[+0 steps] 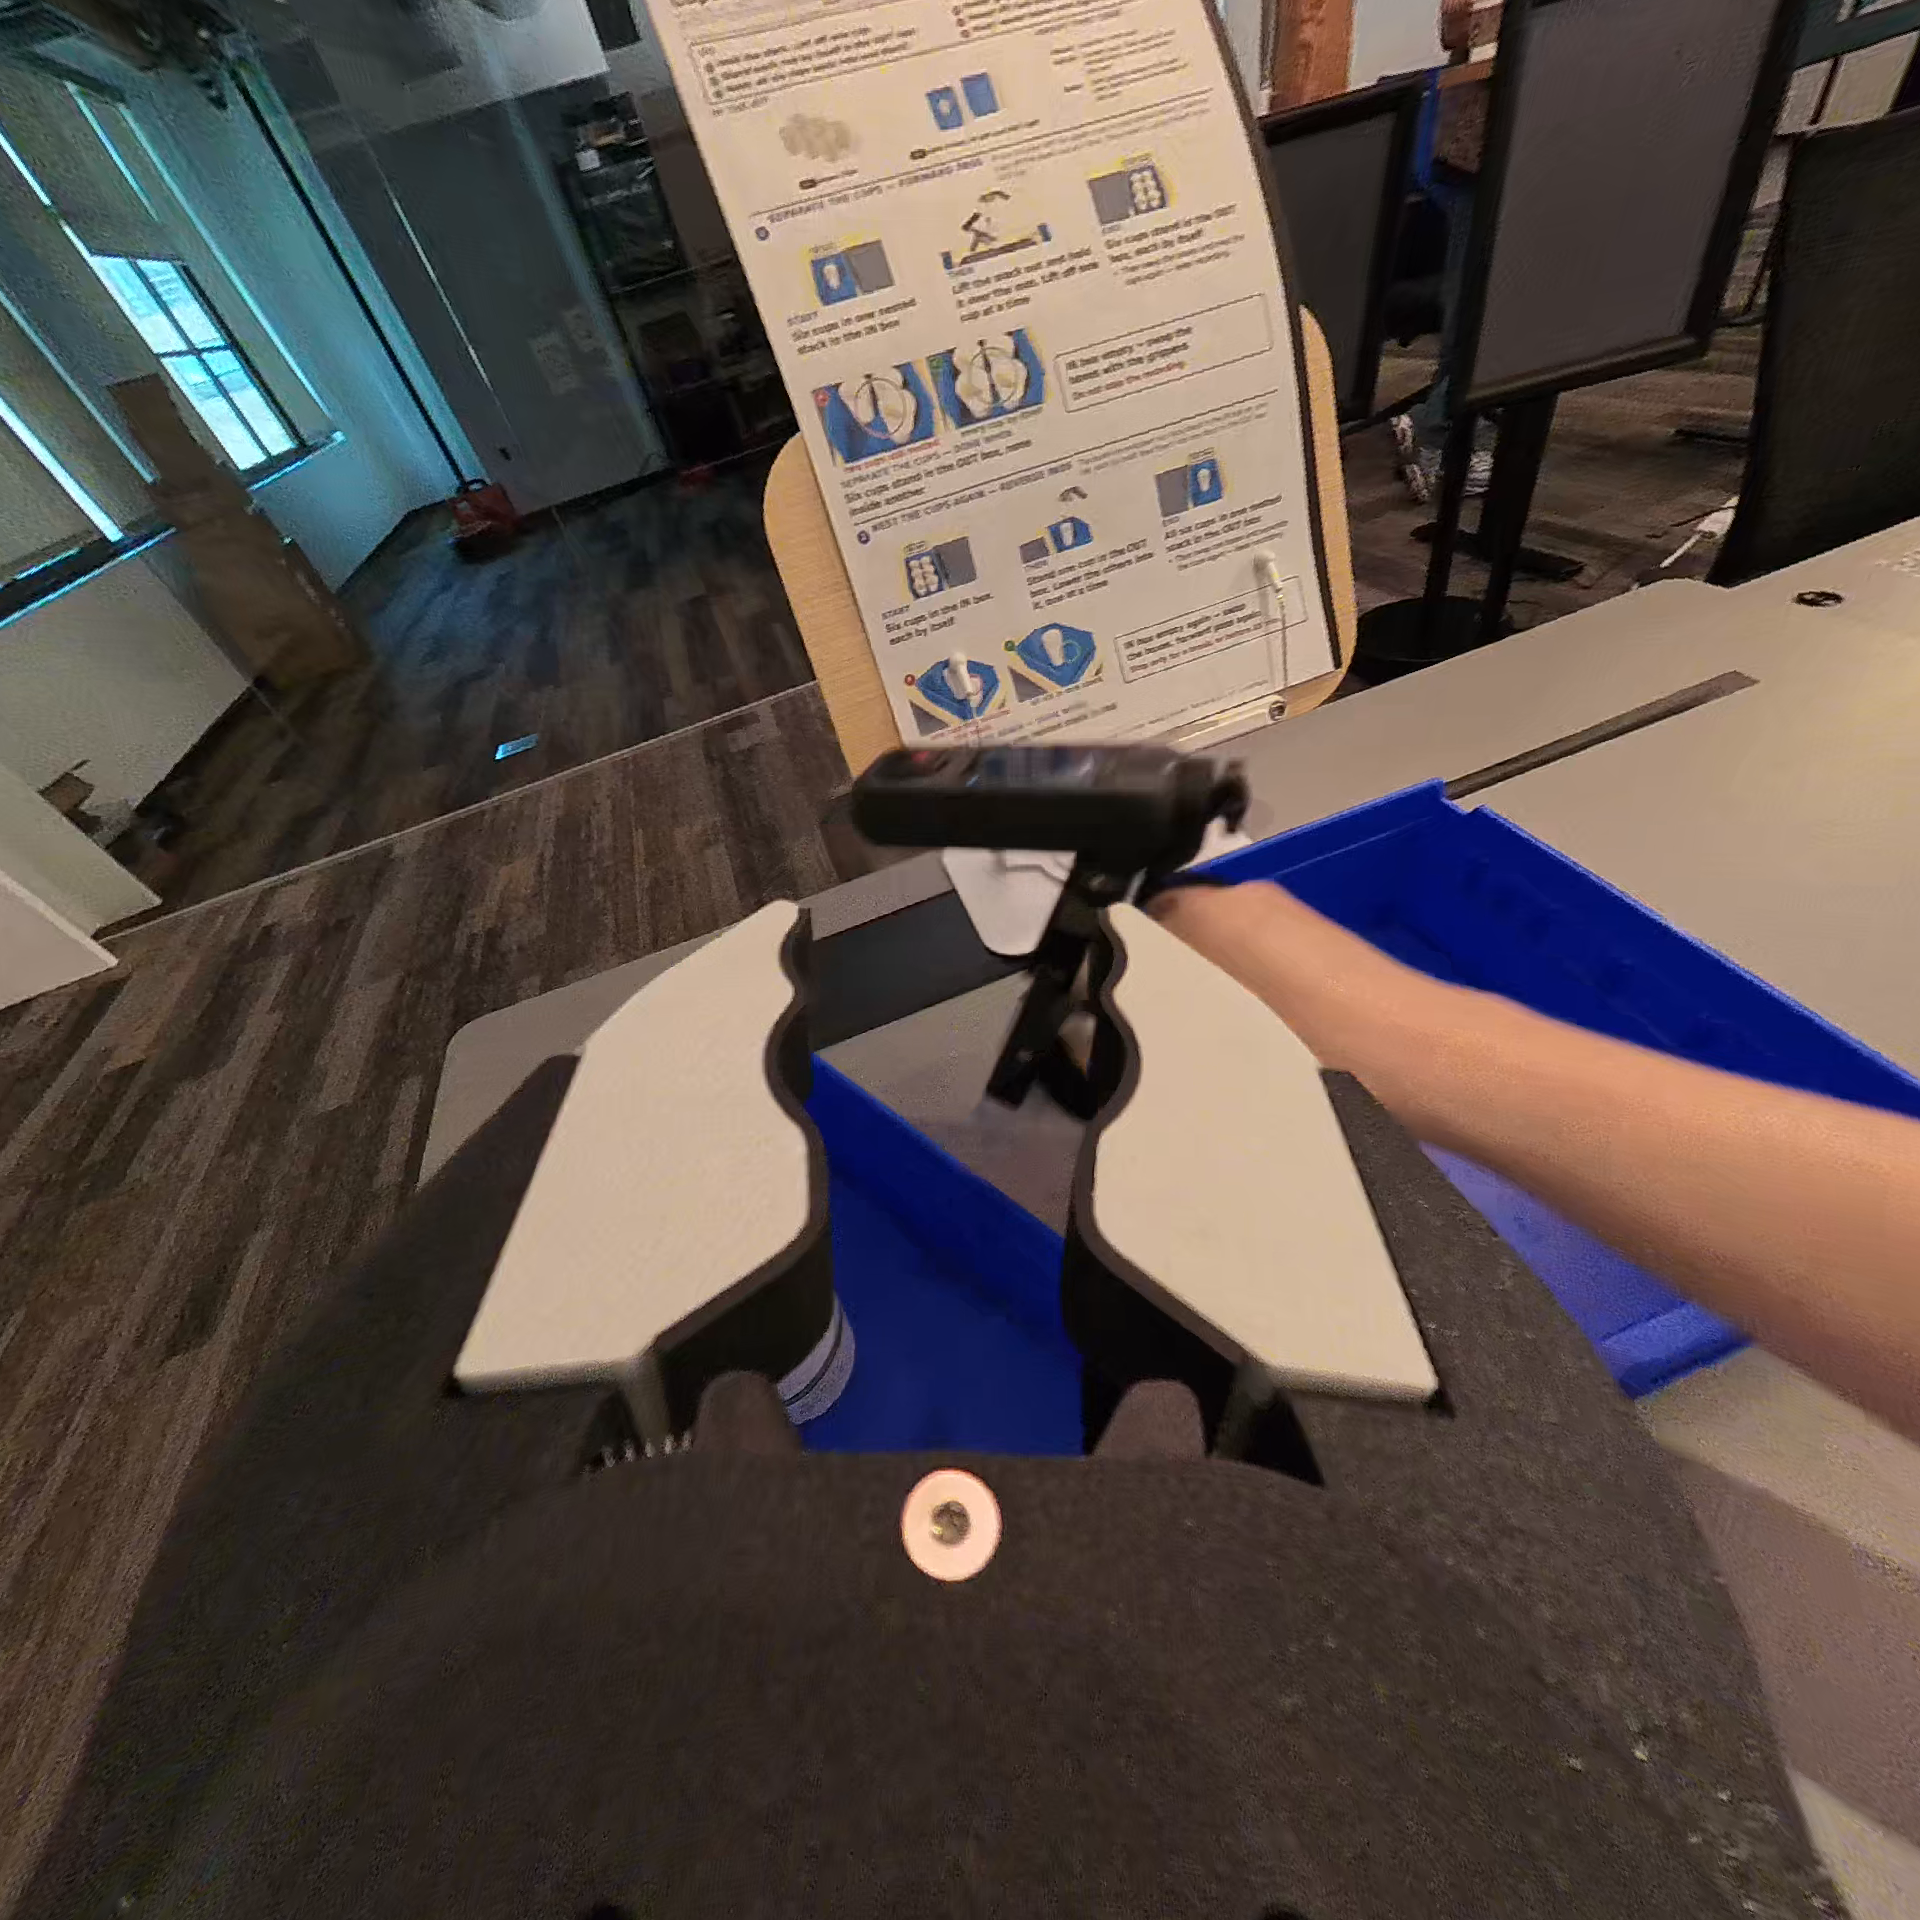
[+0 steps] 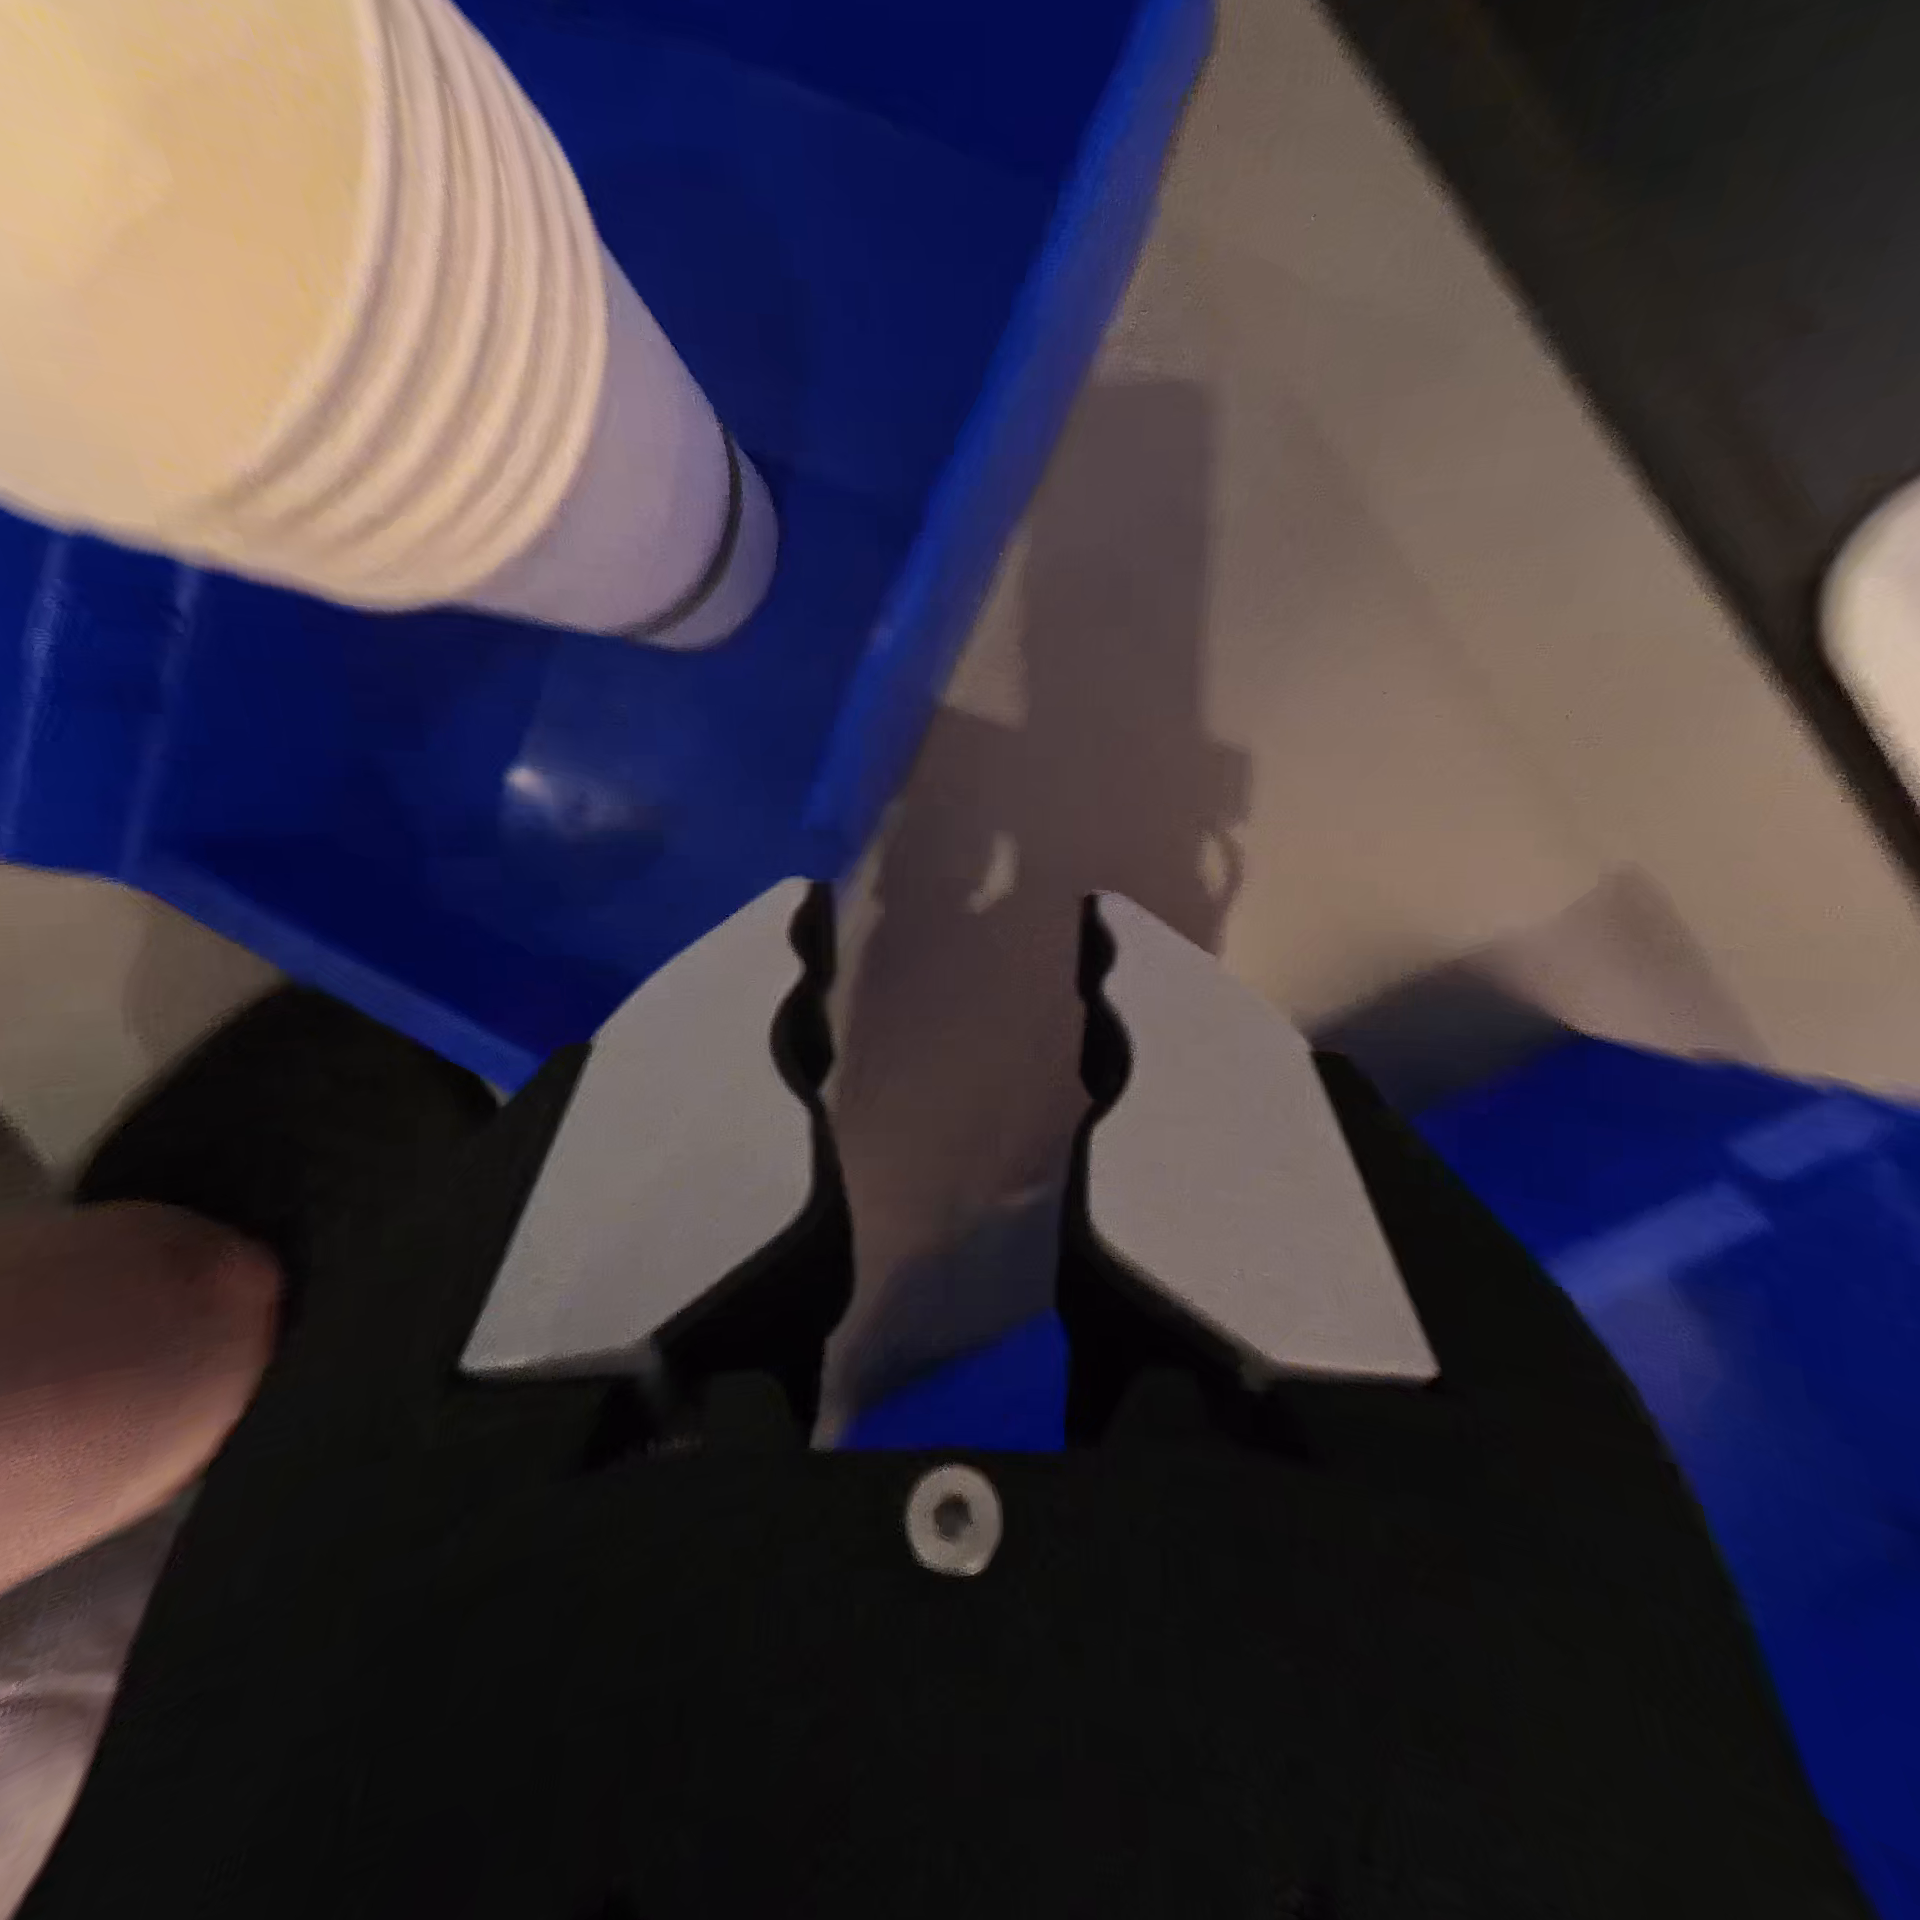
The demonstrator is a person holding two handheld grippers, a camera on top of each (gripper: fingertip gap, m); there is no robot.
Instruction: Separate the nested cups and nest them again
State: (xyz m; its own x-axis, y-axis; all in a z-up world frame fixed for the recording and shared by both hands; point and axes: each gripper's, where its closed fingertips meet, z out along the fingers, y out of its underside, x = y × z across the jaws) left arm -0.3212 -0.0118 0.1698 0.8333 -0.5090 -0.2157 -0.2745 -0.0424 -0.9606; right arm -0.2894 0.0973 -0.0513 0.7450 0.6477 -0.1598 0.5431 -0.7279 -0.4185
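A stack of several nested white cups (image 2: pixel 312 312) leans inside a blue bin (image 2: pixel 966 468), at the upper left of the right wrist view. My right gripper (image 2: pixel 956 899) is open and empty, over the grey table (image 2: pixel 1299 644) just right of that bin's wall. My left gripper (image 1: pixel 954 920) is open with nothing between its fingers, above a blue bin (image 1: pixel 935 1205). A bit of a white cup (image 1: pixel 821 1361) shows under its left finger. The right gripper's black body (image 1: pixel 1039 800) and a person's arm (image 1: pixel 1507 1091) show ahead in the left wrist view.
A second blue bin (image 1: pixel 1558 935) lies to the right on the grey table (image 1: pixel 1714 810); it also shows in the right wrist view (image 2: pixel 1714 1195). An instruction poster (image 1: pixel 1039 364) stands on a chair behind the table. Black partitions (image 1: pixel 1610 208) stand at the back right.
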